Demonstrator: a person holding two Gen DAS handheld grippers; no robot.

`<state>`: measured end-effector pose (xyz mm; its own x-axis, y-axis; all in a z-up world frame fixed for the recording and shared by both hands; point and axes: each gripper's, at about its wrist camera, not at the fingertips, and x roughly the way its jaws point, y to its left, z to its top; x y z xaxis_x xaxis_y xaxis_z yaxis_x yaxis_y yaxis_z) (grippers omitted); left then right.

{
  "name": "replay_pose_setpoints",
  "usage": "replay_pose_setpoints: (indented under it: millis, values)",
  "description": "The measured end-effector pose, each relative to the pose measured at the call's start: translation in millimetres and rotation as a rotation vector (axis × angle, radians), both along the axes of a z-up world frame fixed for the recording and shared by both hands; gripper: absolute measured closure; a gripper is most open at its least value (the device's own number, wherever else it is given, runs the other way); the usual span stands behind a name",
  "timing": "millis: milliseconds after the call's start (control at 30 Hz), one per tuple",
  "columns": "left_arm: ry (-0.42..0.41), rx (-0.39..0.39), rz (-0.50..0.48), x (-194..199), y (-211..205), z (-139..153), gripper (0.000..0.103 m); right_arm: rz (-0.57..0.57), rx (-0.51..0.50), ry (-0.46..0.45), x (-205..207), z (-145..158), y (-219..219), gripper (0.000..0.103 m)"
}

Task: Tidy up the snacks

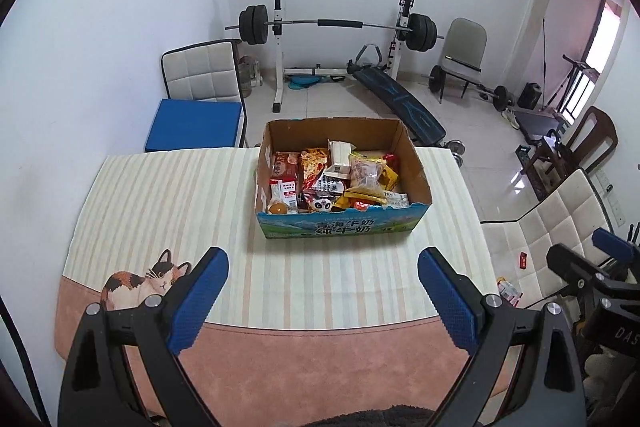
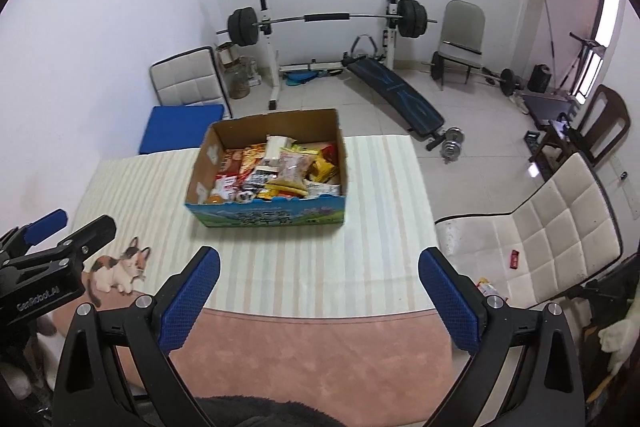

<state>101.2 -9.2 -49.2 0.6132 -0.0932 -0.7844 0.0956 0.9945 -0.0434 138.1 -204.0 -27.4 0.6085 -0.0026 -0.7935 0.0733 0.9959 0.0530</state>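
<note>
Nearest the cameras, the left tool [image 1: 323,281] and the right tool [image 2: 319,281], each black-framed with blue textured pads, are held spread wide and nothing is gripped by either. Both are kept short of the open brown cardboard box with a blue-green printed front [image 1: 340,225], which is stood on the striped, pink-edged cloth-covered surface [image 1: 168,195]. One box is seen. Inside it, mixed packaged snacks [image 1: 336,183] are piled loosely, roughly a dozen; an exact count cannot be made. No snack is seen on the surface around the box. This could fit snacks already gathered in, or a heap awaiting sorting. Beyond the box, on the white padded chair [image 1: 548,227], one small red packet [image 1: 523,259] is seen.
</note>
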Motion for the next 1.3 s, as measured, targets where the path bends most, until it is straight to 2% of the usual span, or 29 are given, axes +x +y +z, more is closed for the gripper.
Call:
replay_pose_setpoints:
  millis: [67,267,800,1300]
  values:
    - [-0.004,0.007,-0.003,4.1,-2.3,-5.0,0.002,-0.002,-0.011,-0.003,7.5,-5.0,0.8,0.001]
    - [-0.014,0.015,0.015,16.9,-4.8,-18.1,0.001,0.002,-0.022,0.001,32.4,-21.5,2.9,0.001]
    - [-0.020,0.040,0.063,58.9,-8.0,-38.1,0.001,-0.004,-0.061,-0.028,87.9,-41.2,3.3,0.000]
    - [-0.039,0.041,0.066,67.3,-5.1,-33.0,0.001,-0.007,-0.062,-0.035,97.1,-39.4,3.2,0.000]
